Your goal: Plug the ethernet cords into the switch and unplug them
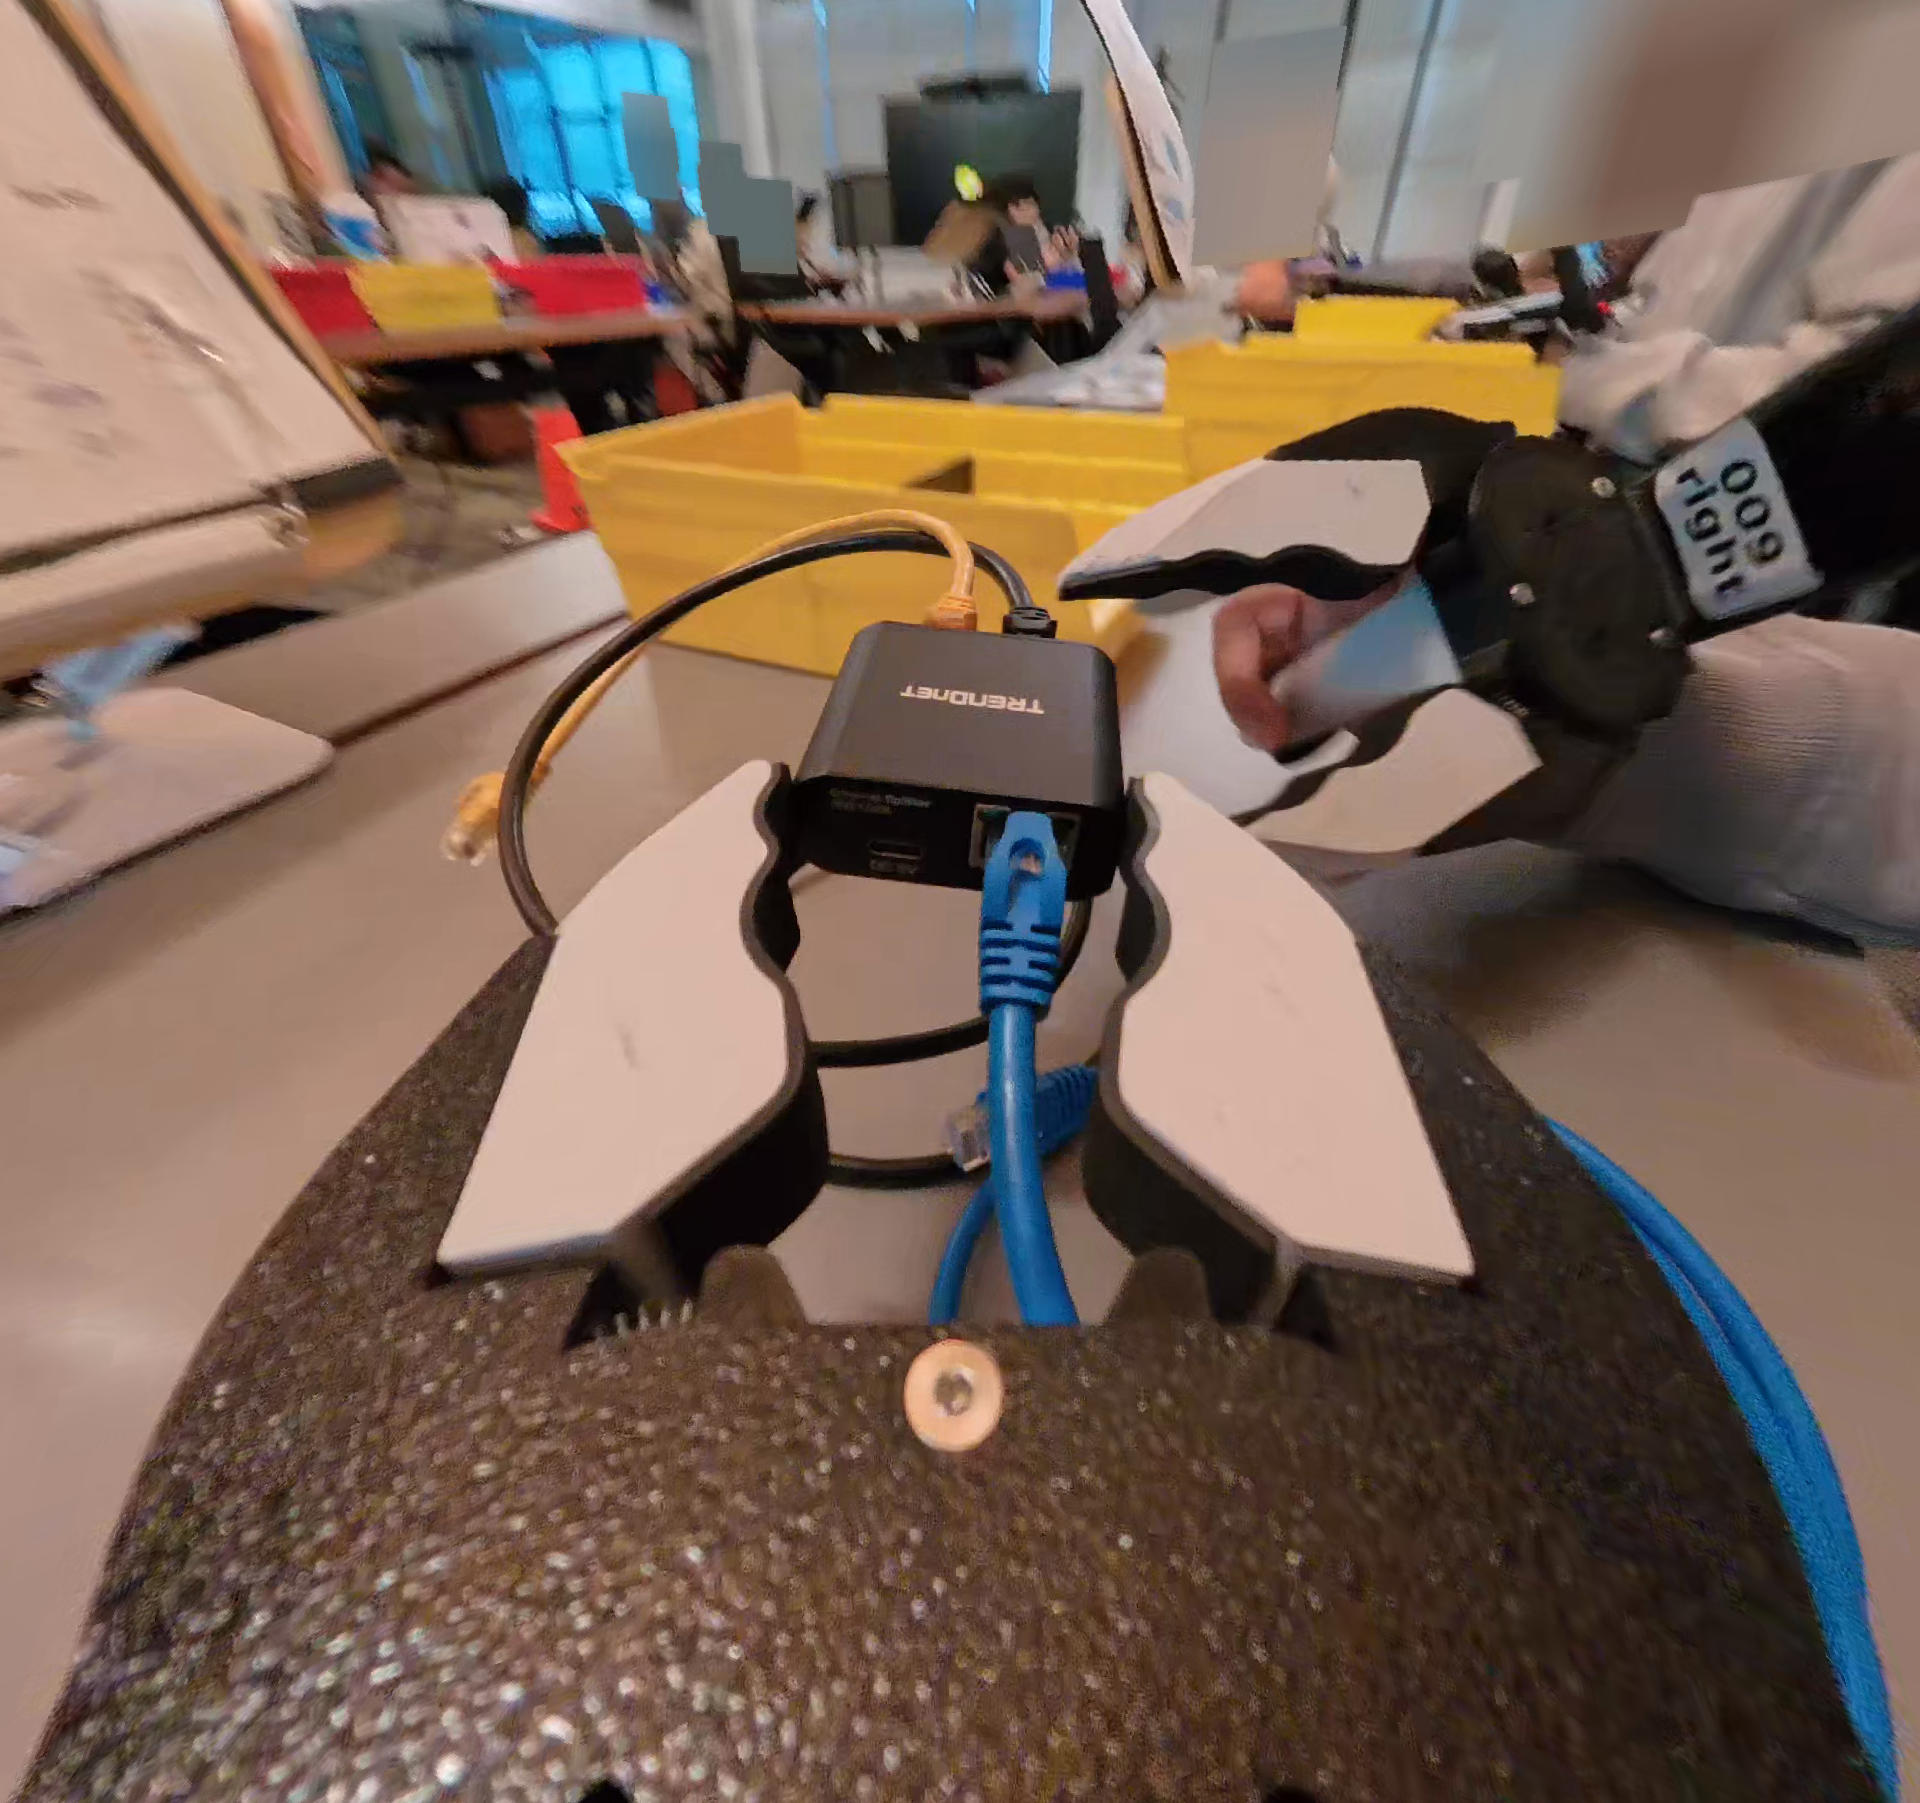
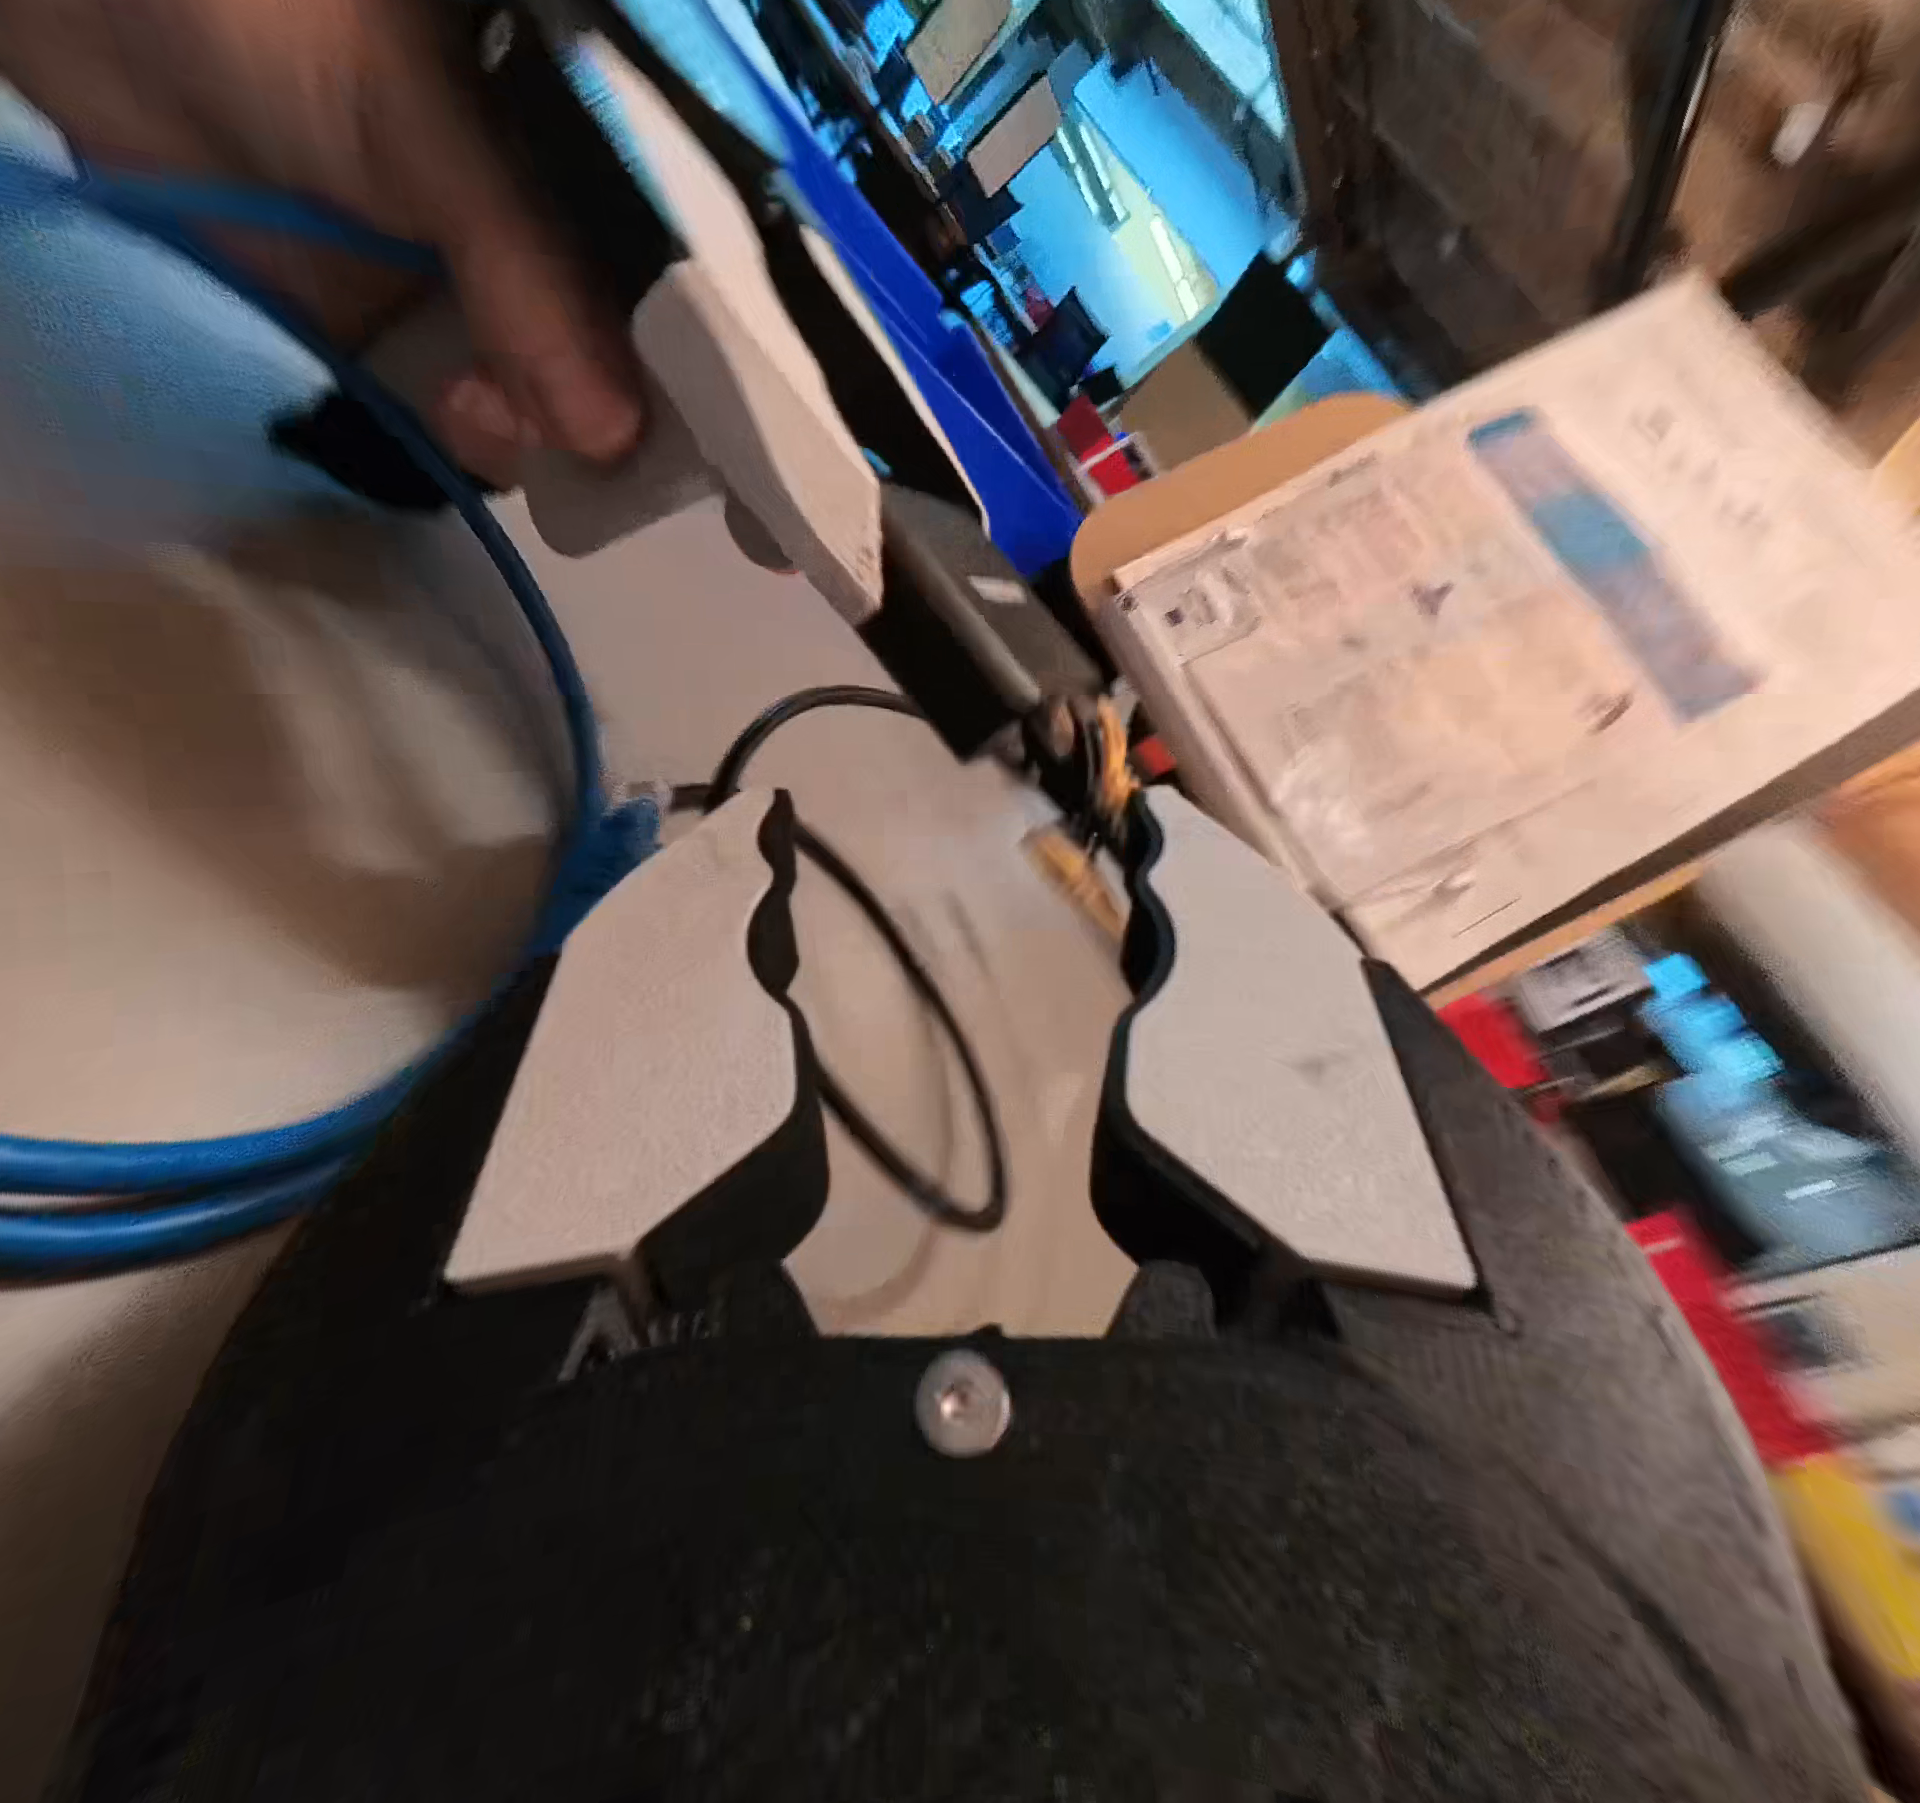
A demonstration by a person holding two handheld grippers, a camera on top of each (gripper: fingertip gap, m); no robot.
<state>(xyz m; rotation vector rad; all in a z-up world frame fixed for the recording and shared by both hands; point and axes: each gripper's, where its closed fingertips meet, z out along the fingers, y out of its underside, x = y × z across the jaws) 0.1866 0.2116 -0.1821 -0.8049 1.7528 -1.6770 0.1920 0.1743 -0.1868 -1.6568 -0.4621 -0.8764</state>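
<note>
Left gripper clamps the black switch by its sides at frame centre, on the grey table. A blue ethernet cord sits plugged into the near port; a yellow ethernet cord and a black cable enter the far side. Right gripper, fingers spread wide and empty, hangs at the right of the left wrist view; its own view is blurred.

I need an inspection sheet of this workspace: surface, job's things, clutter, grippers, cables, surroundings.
Surface: grey table.
Job's things: black switch, blue ethernet cord plugged into its near port; orange cord plugged at the far side.
Clutter: yellow bins behind the switch.
Grippers: left gripper clamps the switch's sides; right gripper open, empty.
Cables: black cable looped on the table.
Surroundings: blurred office; people far off.
</note>
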